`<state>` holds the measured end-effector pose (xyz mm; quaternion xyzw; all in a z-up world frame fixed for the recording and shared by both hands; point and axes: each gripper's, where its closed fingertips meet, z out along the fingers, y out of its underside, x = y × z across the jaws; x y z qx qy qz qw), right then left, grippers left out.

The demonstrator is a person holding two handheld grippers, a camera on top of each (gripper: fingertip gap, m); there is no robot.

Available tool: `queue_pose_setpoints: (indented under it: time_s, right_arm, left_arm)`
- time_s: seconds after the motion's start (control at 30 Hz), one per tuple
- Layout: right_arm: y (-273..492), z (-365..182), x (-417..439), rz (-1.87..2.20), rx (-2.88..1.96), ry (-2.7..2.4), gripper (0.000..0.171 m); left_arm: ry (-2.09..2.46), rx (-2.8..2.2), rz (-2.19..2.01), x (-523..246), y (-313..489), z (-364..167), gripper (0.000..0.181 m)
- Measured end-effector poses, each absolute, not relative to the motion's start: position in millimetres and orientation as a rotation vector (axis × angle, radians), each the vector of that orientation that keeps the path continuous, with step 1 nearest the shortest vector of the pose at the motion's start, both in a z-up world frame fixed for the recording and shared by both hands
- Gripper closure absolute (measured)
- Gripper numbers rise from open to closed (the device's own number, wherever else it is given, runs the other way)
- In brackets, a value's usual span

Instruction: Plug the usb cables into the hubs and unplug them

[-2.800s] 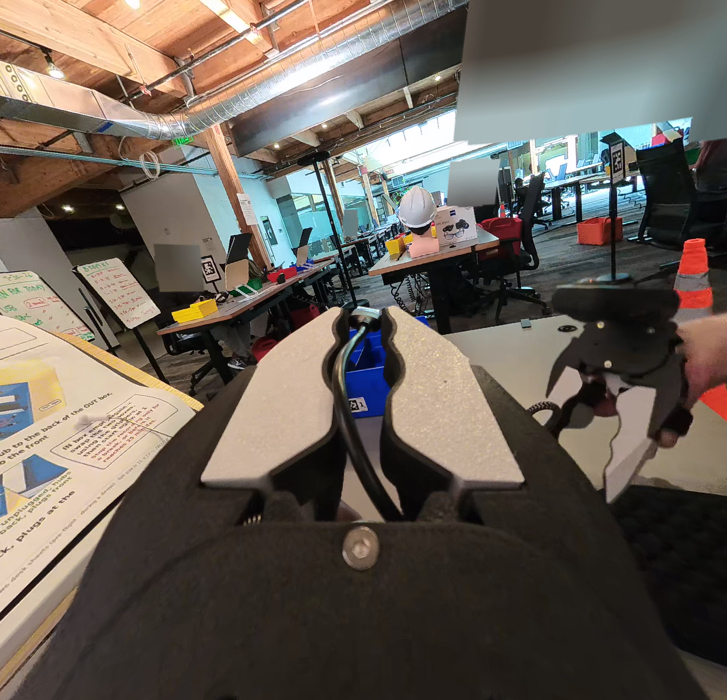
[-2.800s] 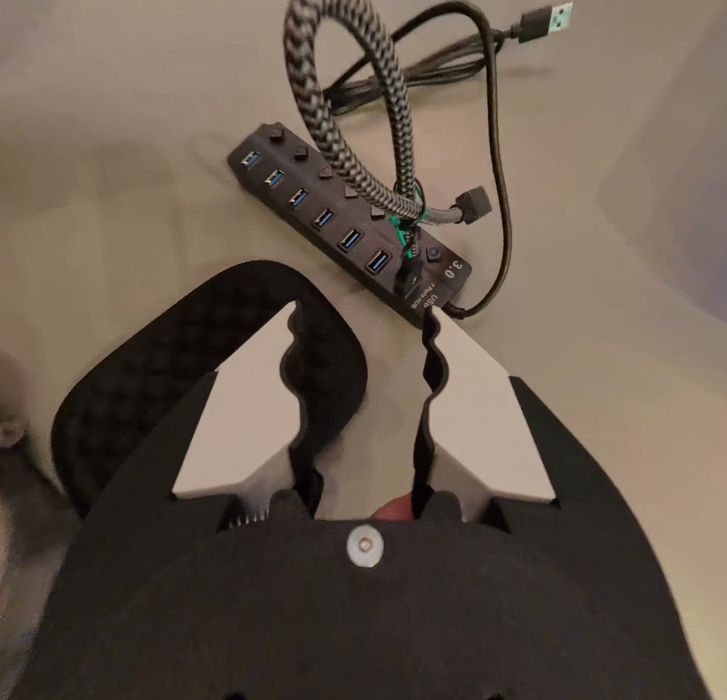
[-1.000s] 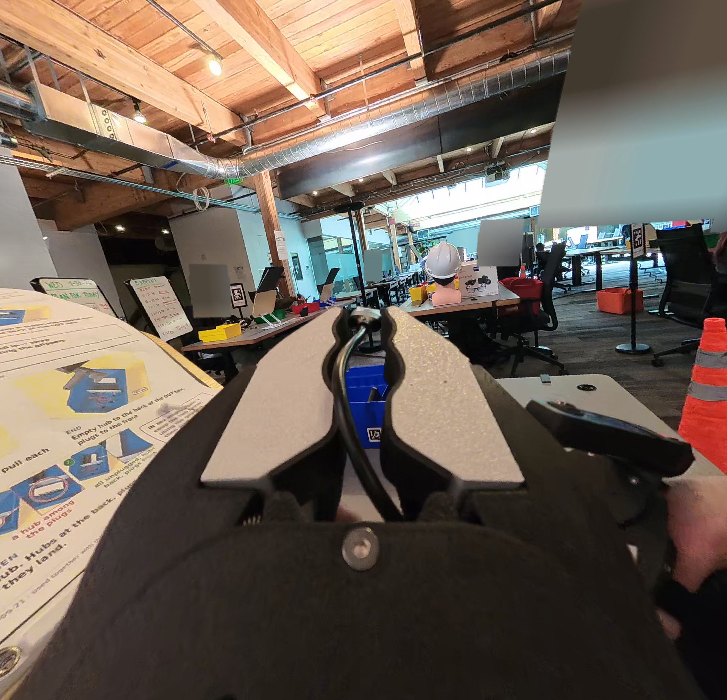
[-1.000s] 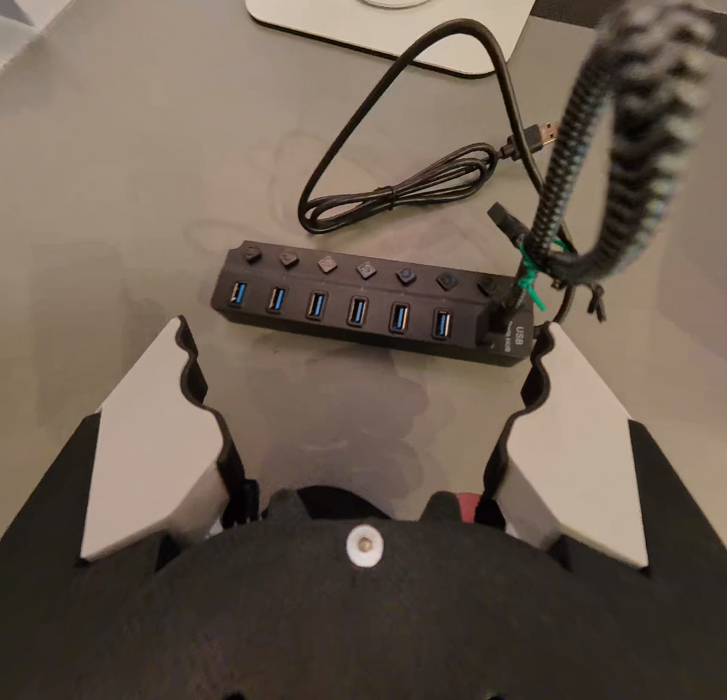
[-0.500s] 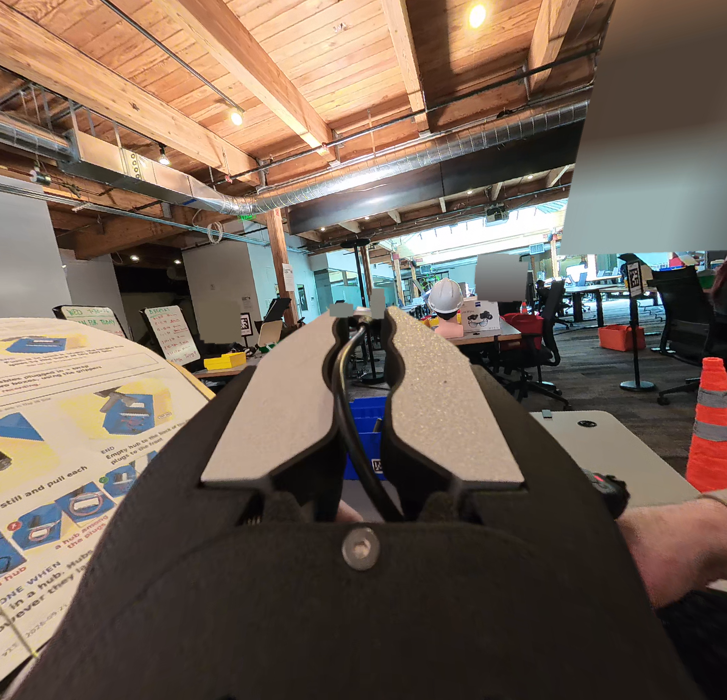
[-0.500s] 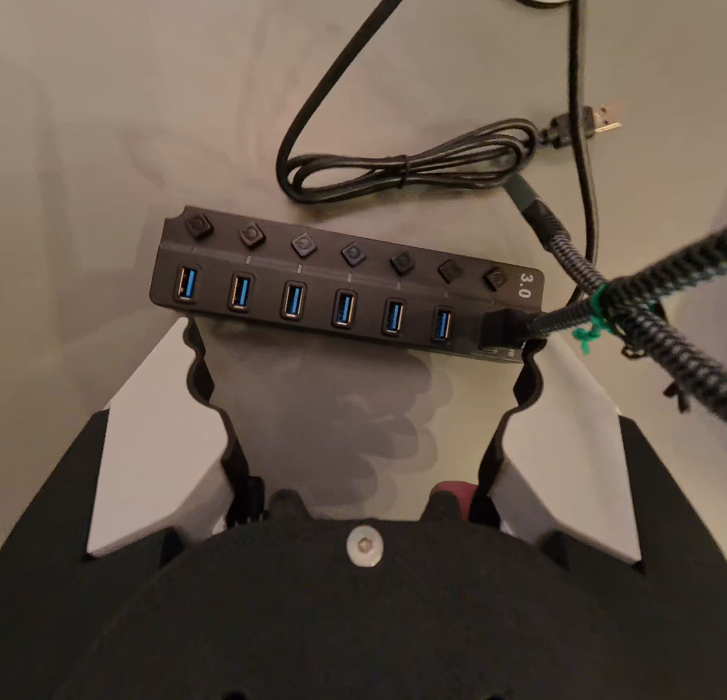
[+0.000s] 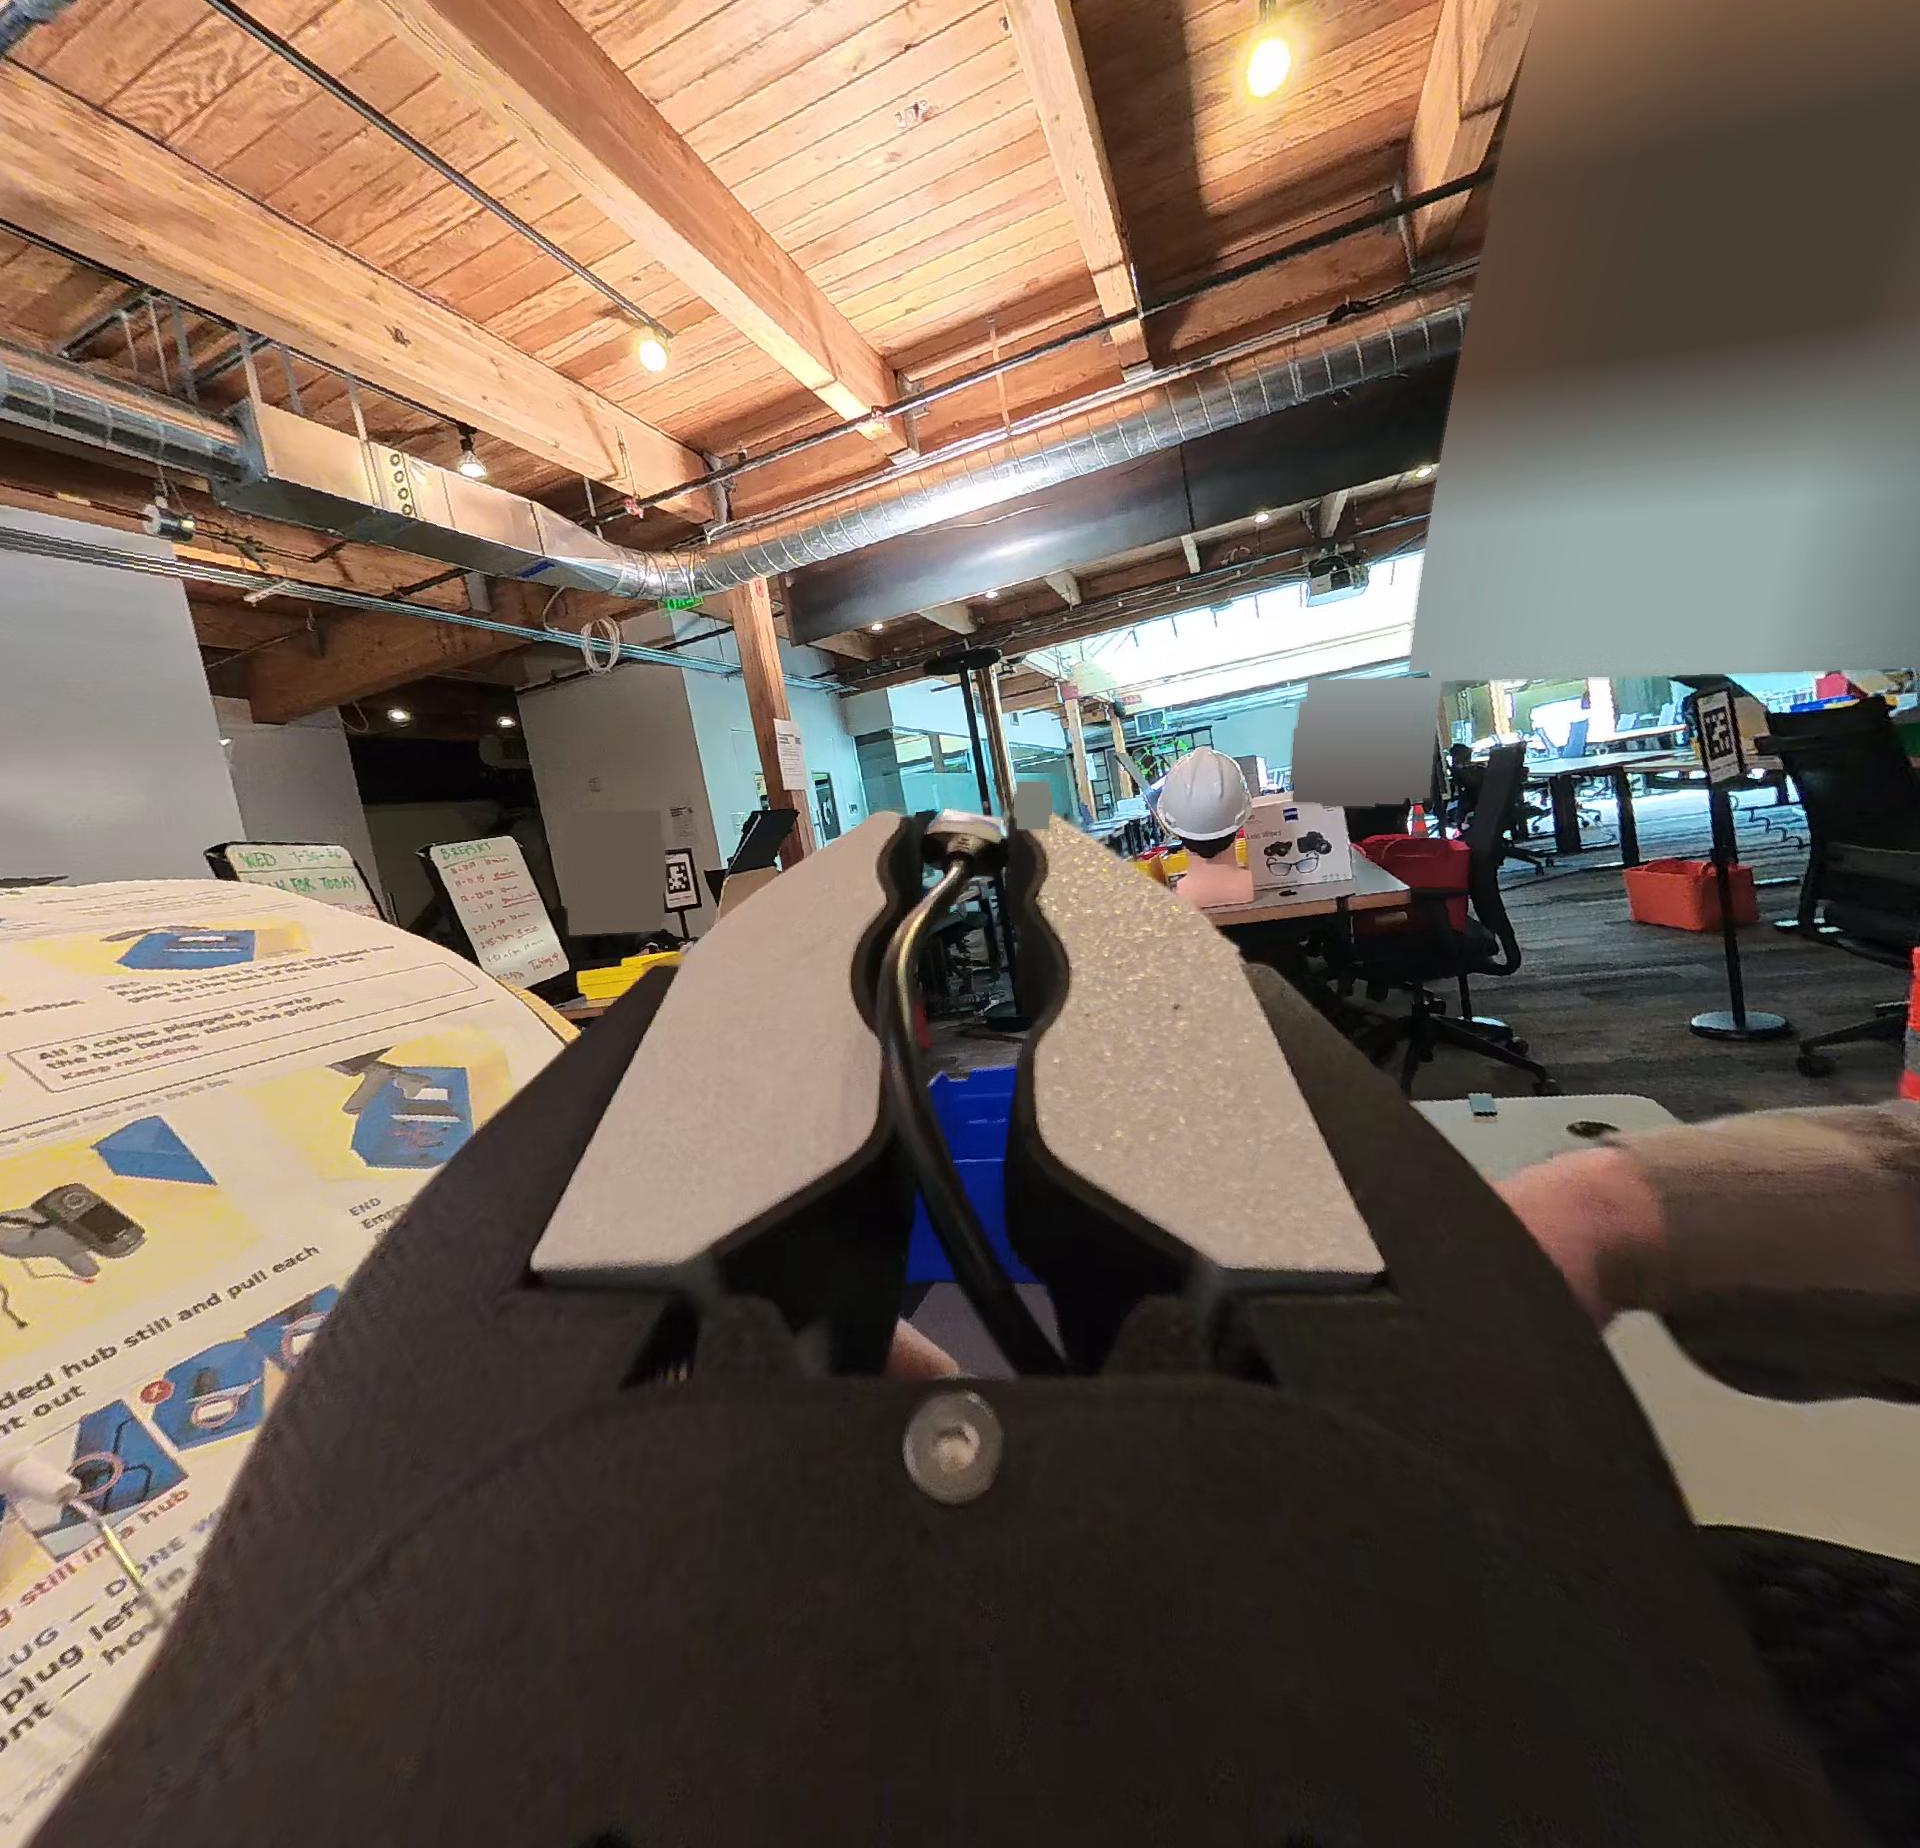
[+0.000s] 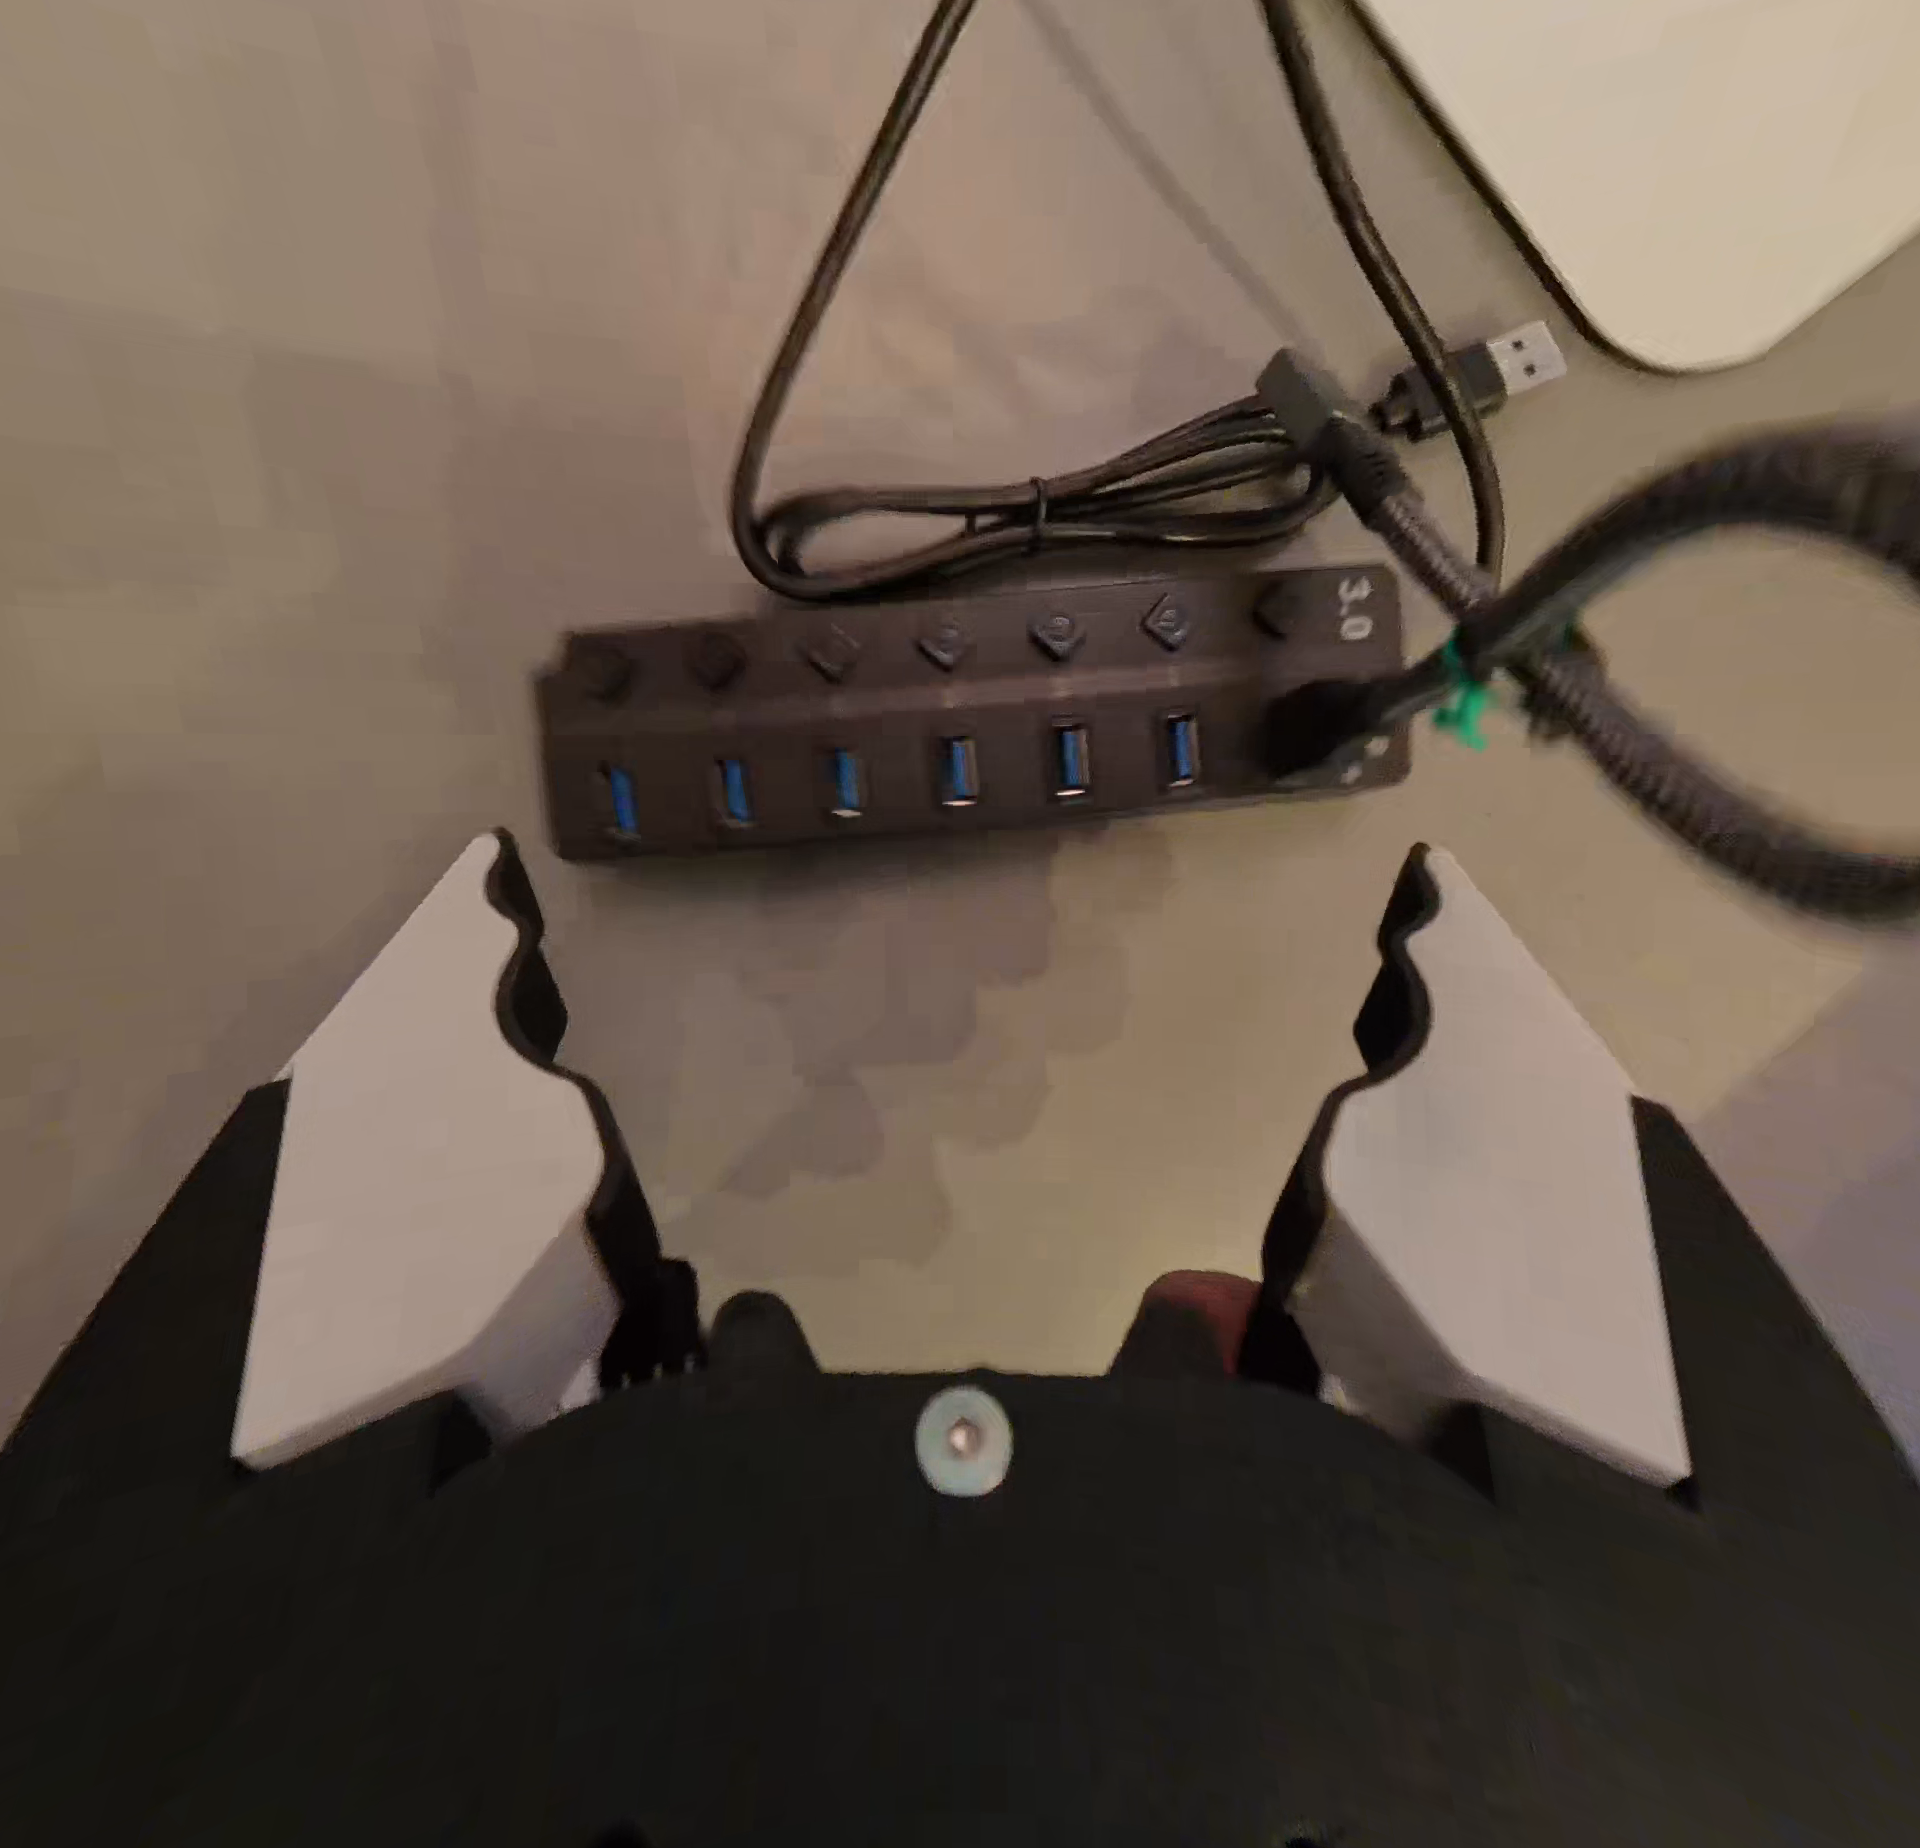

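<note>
**Left hand-held gripper grasping a cable; right one spread before the hub**

Left wrist view, left to right: an instruction sheet (image 7: pixel 156 1123) curls at the left edge. The left hand-held gripper (image 7: pixel 961 842) is raised toward the room and clenched on a thin black cable (image 7: pixel 914 1019), whose metal plug (image 7: pixel 961 830) sits at the fingertips. A sleeve (image 7: pixel 1766 1268) crosses the white desk (image 7: pixel 1558 1435) at the right.

Right wrist view, left to right: the right hand-held gripper (image 8: pixel 956 858) is released, fingers wide apart, above the grey desk (image 8: pixel 312 448). Just beyond its tips lies the black hub (image 8: pixel 935 718), six blue ports free. A braided cable (image 8: pixel 1714 811) with a green tie (image 8: pixel 1460 702) is plugged into the rightmost port. A bundled cable (image 8: pixel 1039 520) lies behind the hub, its plug (image 8: pixel 1517 354) loose.
</note>
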<state>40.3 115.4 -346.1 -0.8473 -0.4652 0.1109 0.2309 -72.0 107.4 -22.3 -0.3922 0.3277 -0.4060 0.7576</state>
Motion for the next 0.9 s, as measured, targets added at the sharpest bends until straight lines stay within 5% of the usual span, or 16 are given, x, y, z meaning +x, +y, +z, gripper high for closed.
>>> queue_pose_setpoints:
  time_s: [0.17, 0.33, 0.7, 0.9]
  right_arm:
    - [89, -345, 8, 0.346, -2.348, -0.838, 0.027]
    - [96, -368, -2, 0.188, -2.351, -0.727, 0.057]
    - [104, -363, 82, 0.003, -2.370, -1.156, 0.118]
    - [120, -352, 85, 0.152, -2.275, -0.976, 0.089]
  left_arm:
    - [0.710, -0.863, -0.919, -67, 112, -26, 0.166]
    - [0.730, -0.860, -0.926, -59, 107, -27, 0.166]
    - [0.734, -0.832, -0.914, -63, 99, -19, 0.166]
    - [0.733, -0.842, -0.907, -62, 102, -21, 0.166]
